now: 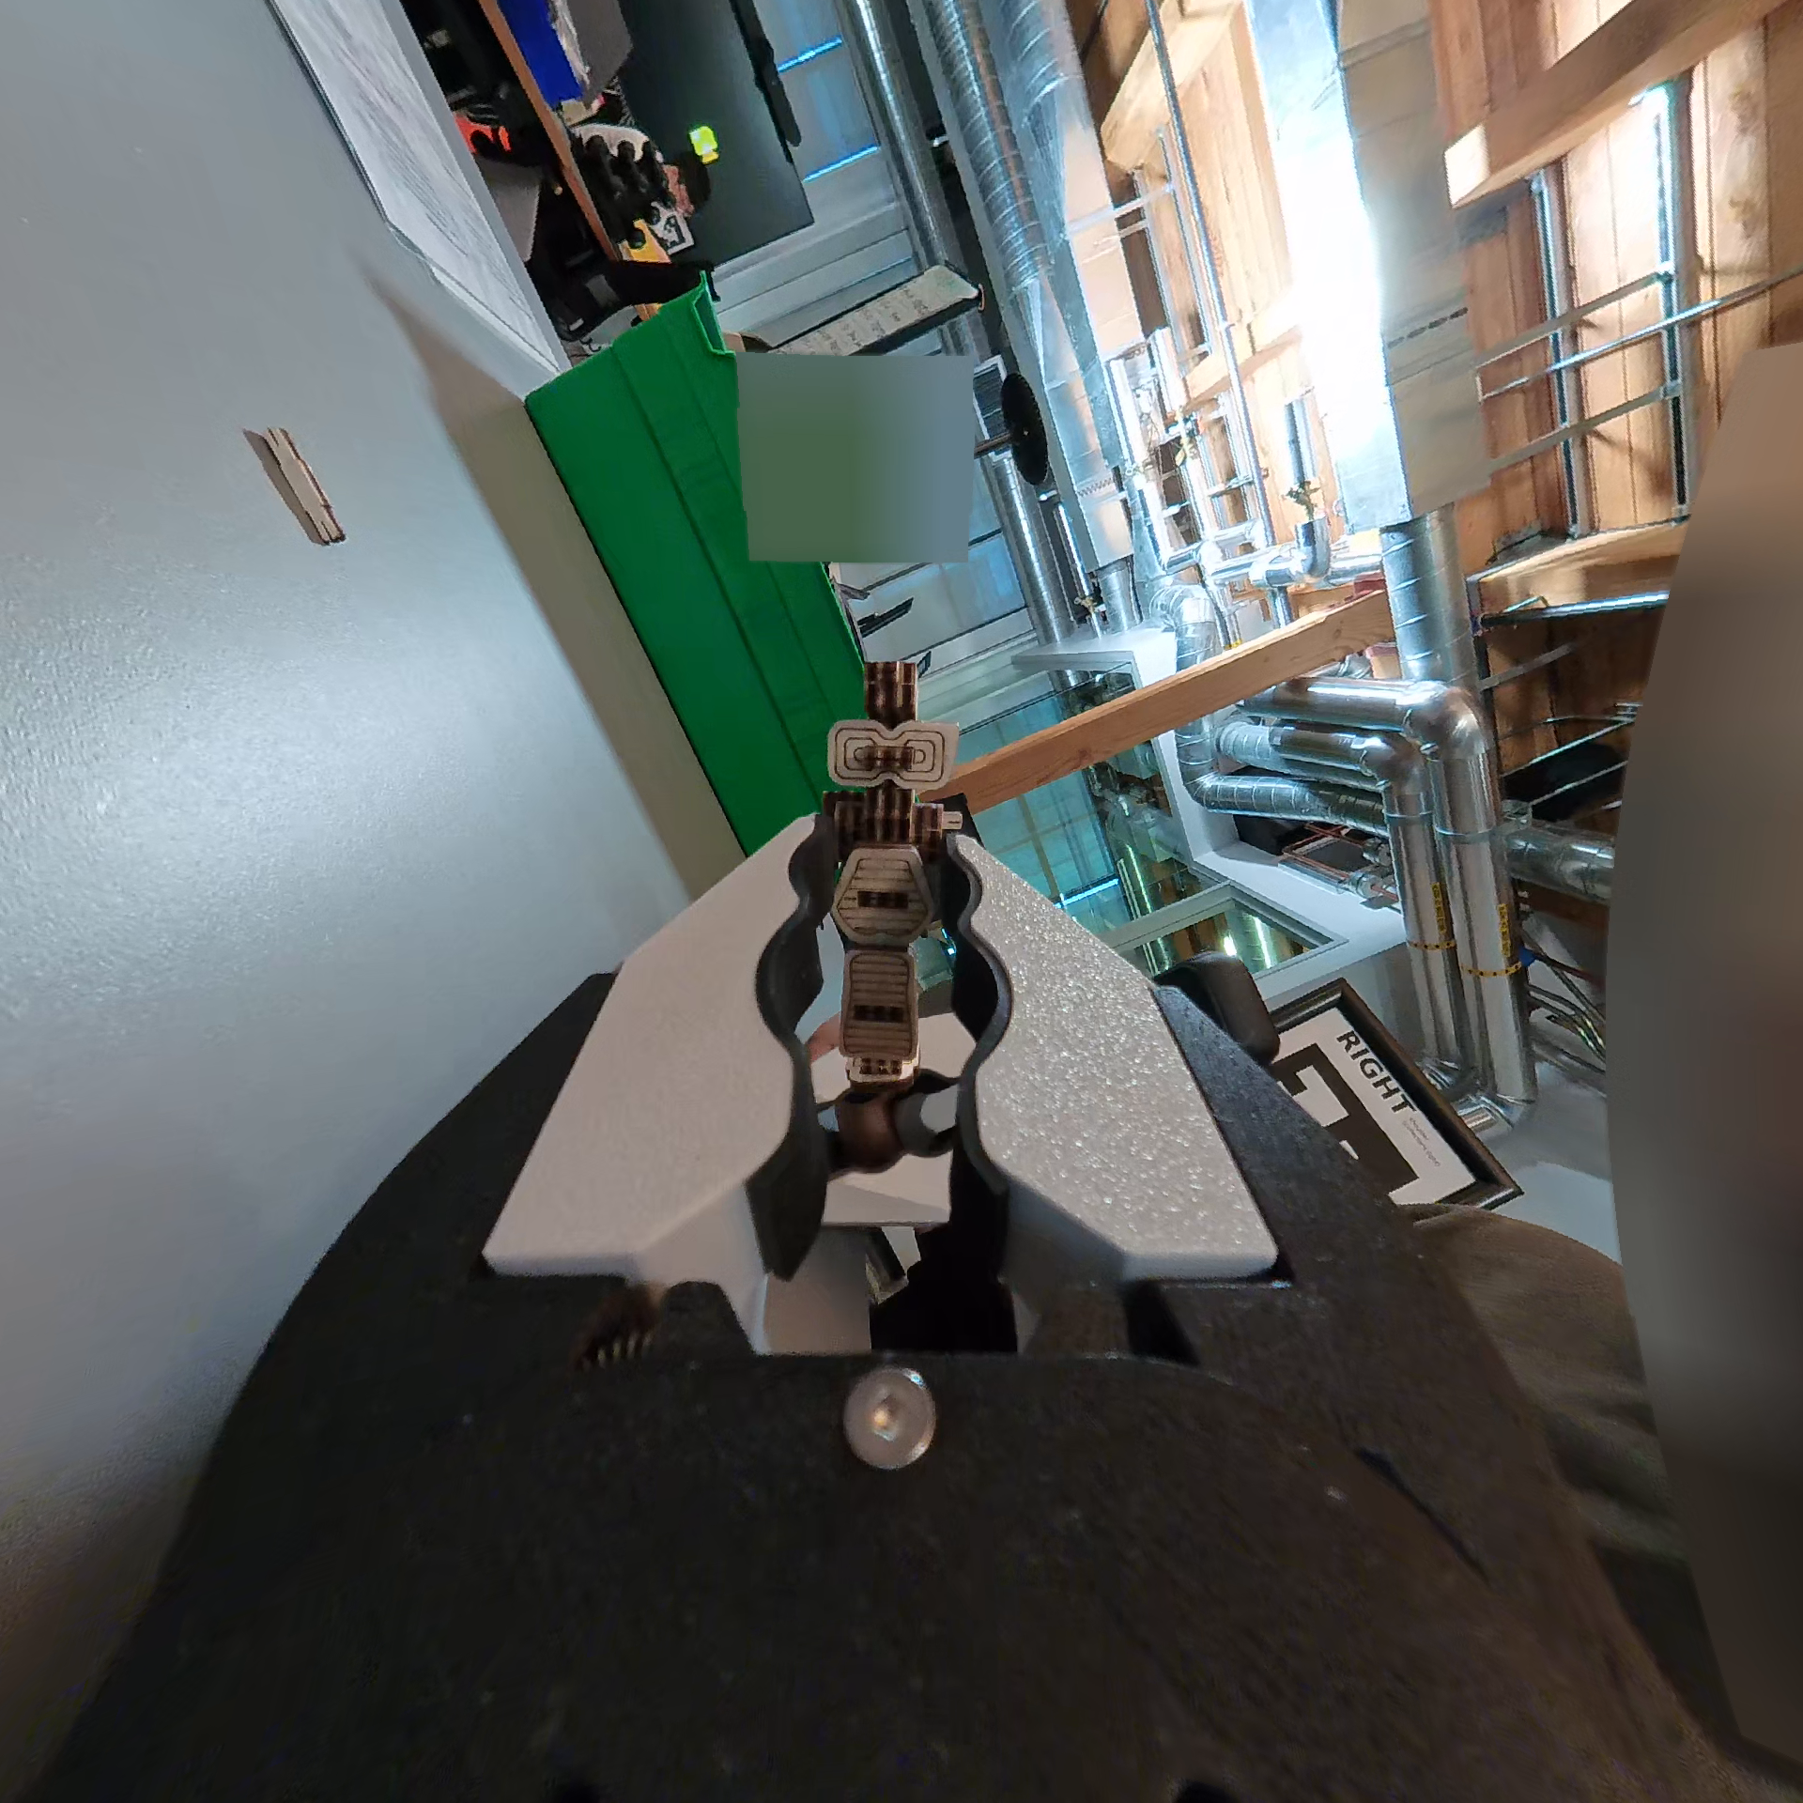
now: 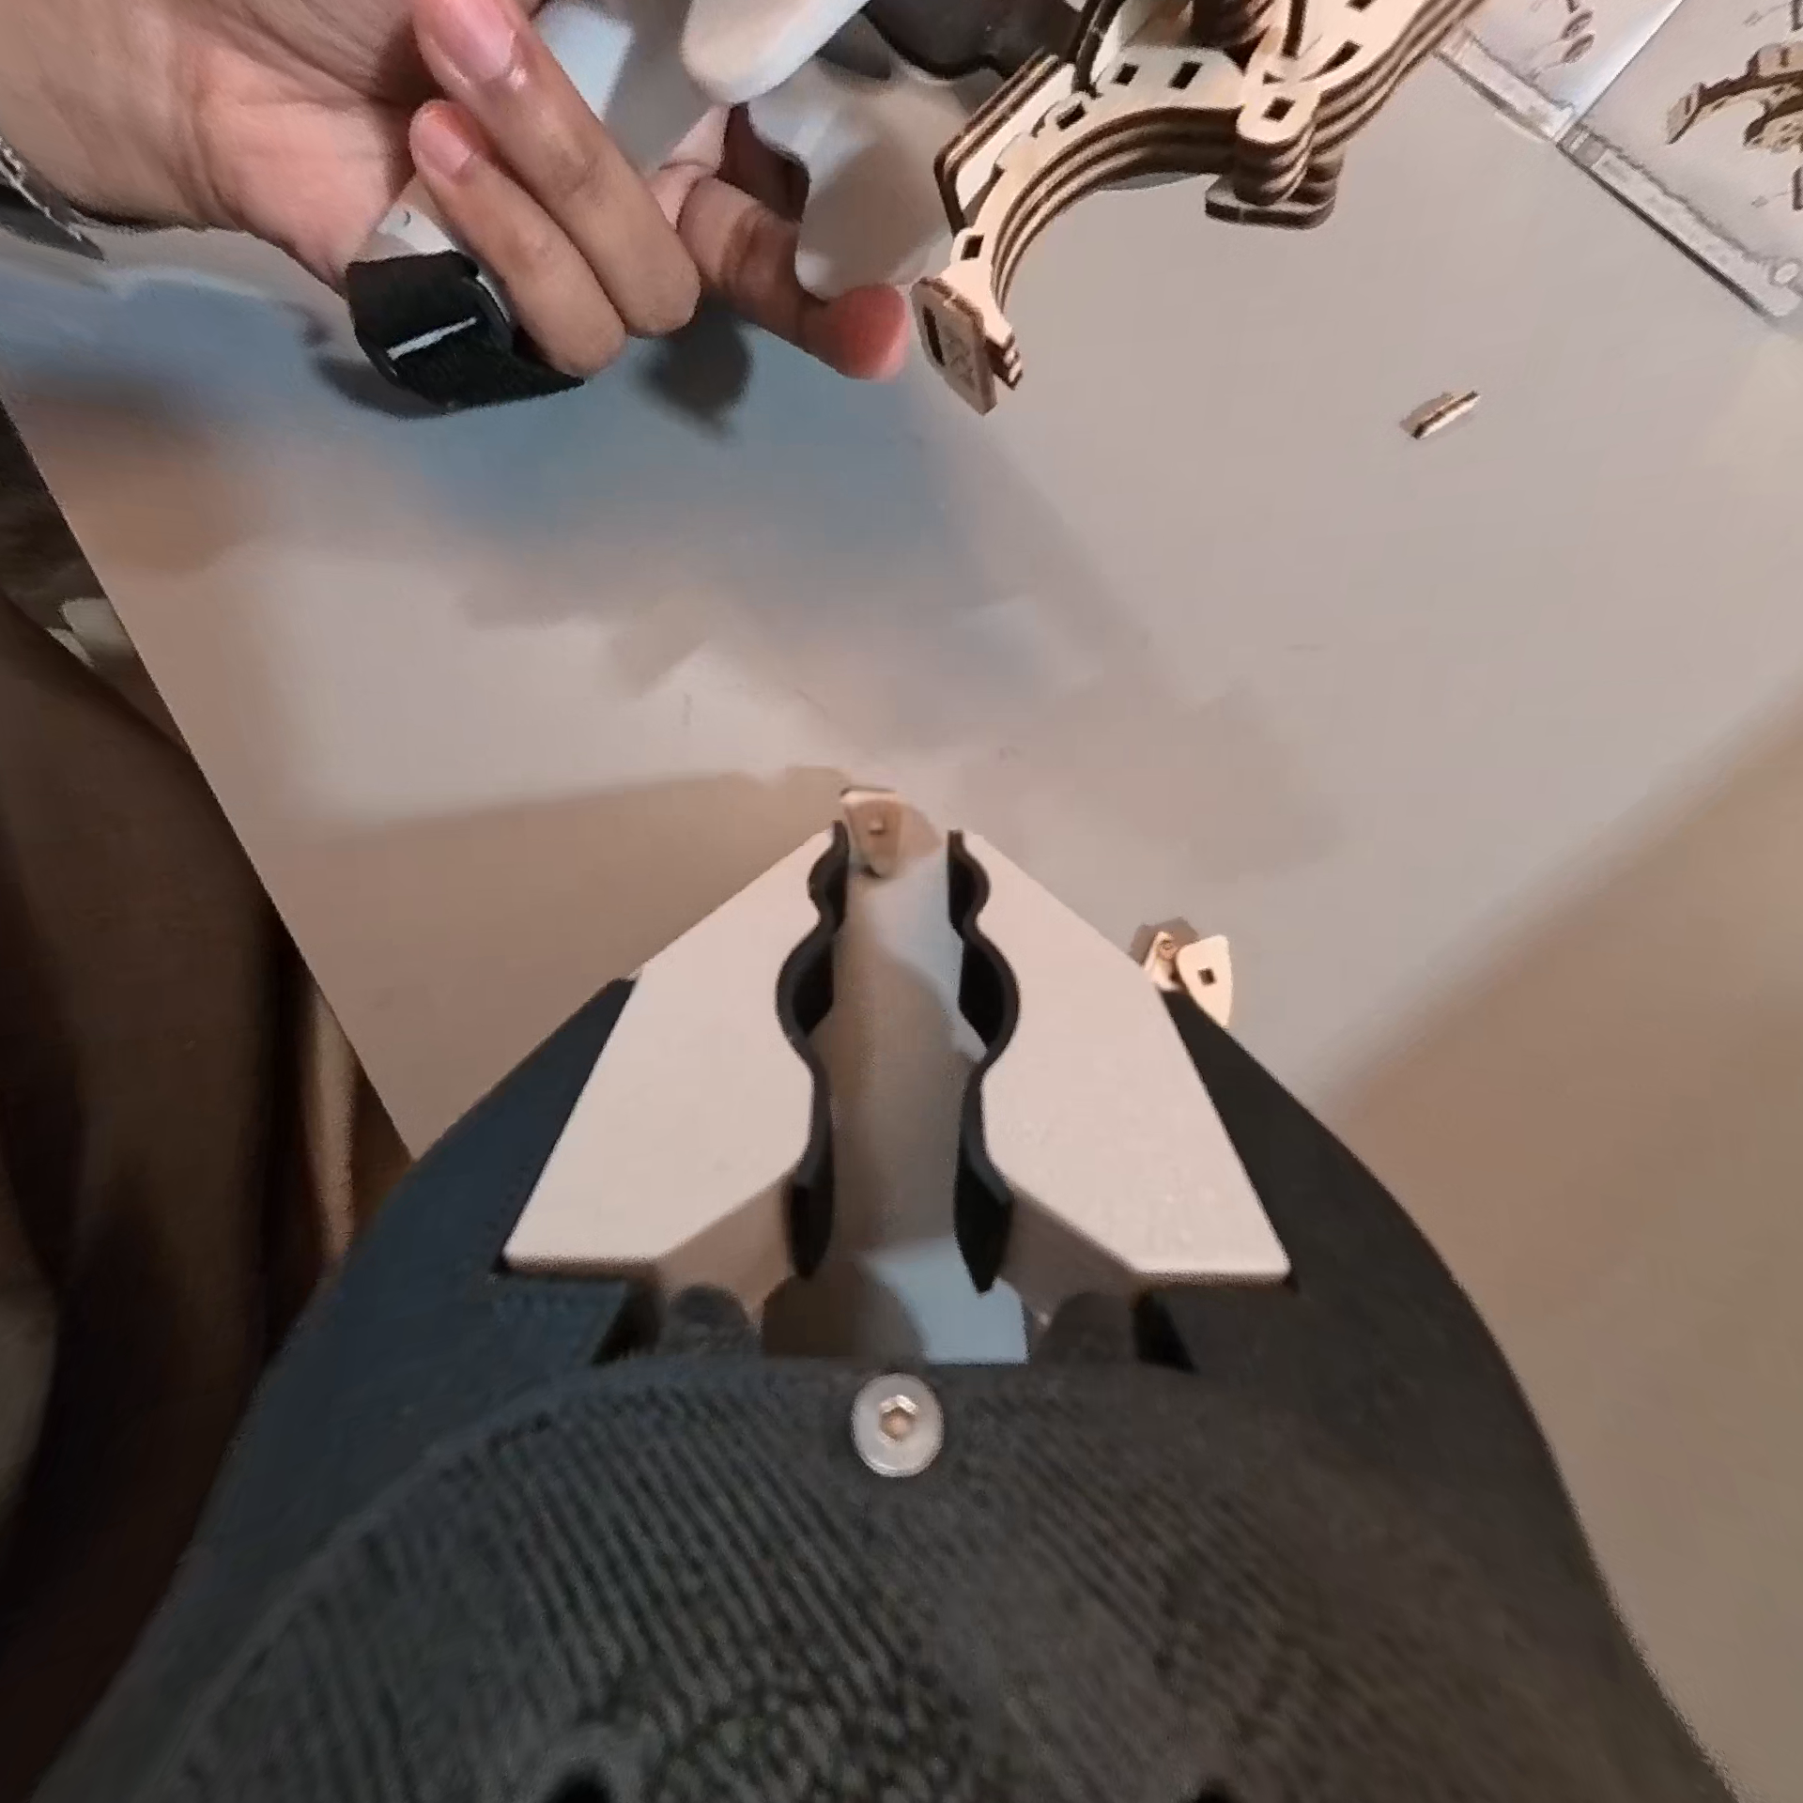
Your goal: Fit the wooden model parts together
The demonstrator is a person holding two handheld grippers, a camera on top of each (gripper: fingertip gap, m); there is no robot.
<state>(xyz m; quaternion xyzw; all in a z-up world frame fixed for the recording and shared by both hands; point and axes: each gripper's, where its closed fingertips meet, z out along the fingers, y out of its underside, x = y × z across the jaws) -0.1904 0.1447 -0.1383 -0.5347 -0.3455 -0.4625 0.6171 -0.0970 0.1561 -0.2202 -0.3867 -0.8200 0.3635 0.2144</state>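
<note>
Wooden model (image 1: 883, 917) sits clamped in your left gripper (image 1: 883, 878), long axis running along the fingers. Your right gripper (image 2: 893, 849) has fingers parted around a small piece (image 2: 875, 829) on the table (image 2: 1268, 634); model's up at 12–1 o'clock.

Close wrist views, table (image 2: 1268, 605) shared

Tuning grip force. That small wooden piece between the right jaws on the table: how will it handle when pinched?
The small wooden piece looks thin and flat, so probably light and apt to skid on the smooth table. Being thin, it likely snaps under a hard pinch. The right gripper has open jaws around it.
</note>
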